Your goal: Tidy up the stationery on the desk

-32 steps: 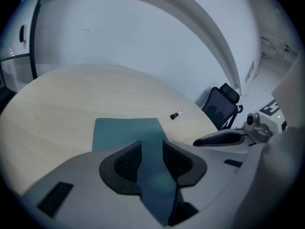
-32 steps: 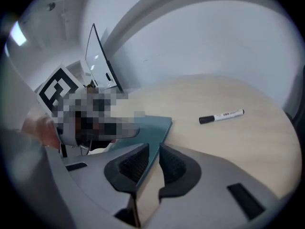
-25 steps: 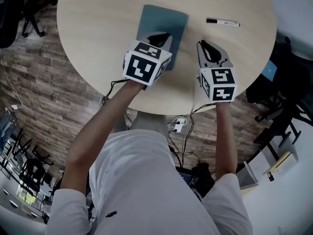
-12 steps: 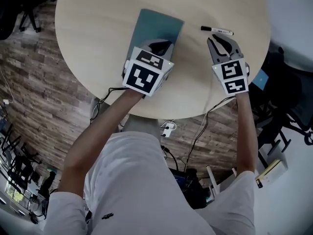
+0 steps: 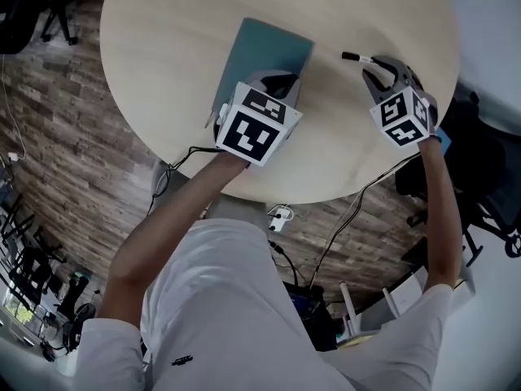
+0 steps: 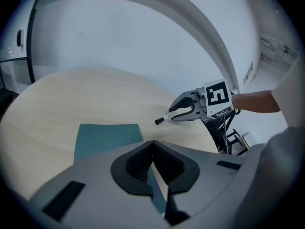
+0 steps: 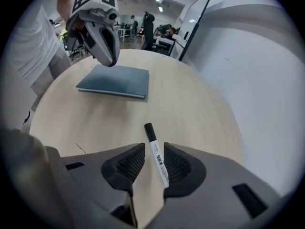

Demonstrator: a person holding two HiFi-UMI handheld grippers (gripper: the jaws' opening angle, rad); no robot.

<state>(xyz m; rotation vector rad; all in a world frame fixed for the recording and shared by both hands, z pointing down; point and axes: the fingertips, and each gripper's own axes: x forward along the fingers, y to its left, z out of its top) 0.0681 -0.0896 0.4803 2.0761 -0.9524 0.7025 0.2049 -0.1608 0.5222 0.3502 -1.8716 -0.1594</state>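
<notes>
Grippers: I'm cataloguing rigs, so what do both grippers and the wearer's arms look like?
The left gripper and right gripper: grey moulded shells, black ribbed tongs, each topped by a white cube of black square markers, trailing a black cable. Short white shirt sleeves; forearms bare.
</notes>
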